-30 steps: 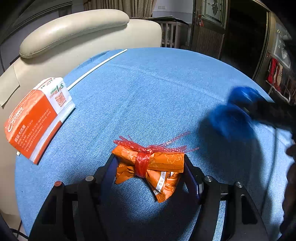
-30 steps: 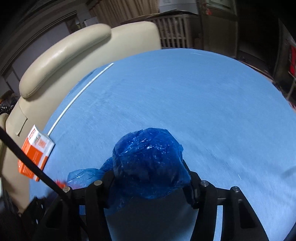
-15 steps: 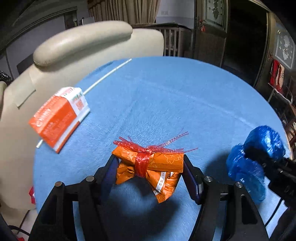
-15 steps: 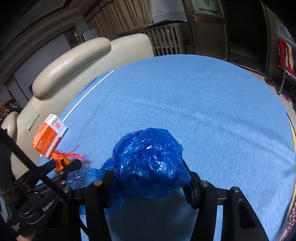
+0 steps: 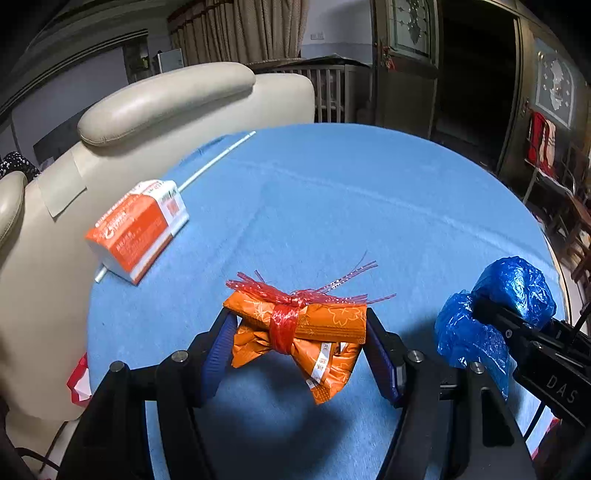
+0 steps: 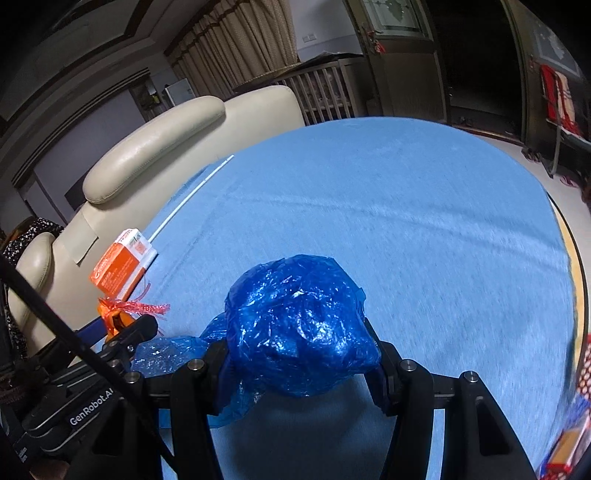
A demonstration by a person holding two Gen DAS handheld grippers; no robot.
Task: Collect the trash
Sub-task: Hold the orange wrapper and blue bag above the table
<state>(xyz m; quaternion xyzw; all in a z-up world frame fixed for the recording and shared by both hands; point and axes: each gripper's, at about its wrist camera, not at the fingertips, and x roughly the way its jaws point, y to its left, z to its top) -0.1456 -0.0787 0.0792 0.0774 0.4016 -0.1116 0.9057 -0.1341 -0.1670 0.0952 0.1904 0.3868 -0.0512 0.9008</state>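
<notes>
Both loads up: left gripper clamped across ends of orange bundle, right gripper clamped on blue bag. Orange carton lies flat, forward-left, nearer left hand.

A round table covered in blue cloth fills both views. A cream leather armchair stands against its far left edge, with a patch of tape on its side. Beyond are beige curtains, a slatted wooden crib, a dark wooden door and red cloth hanging at right.
</notes>
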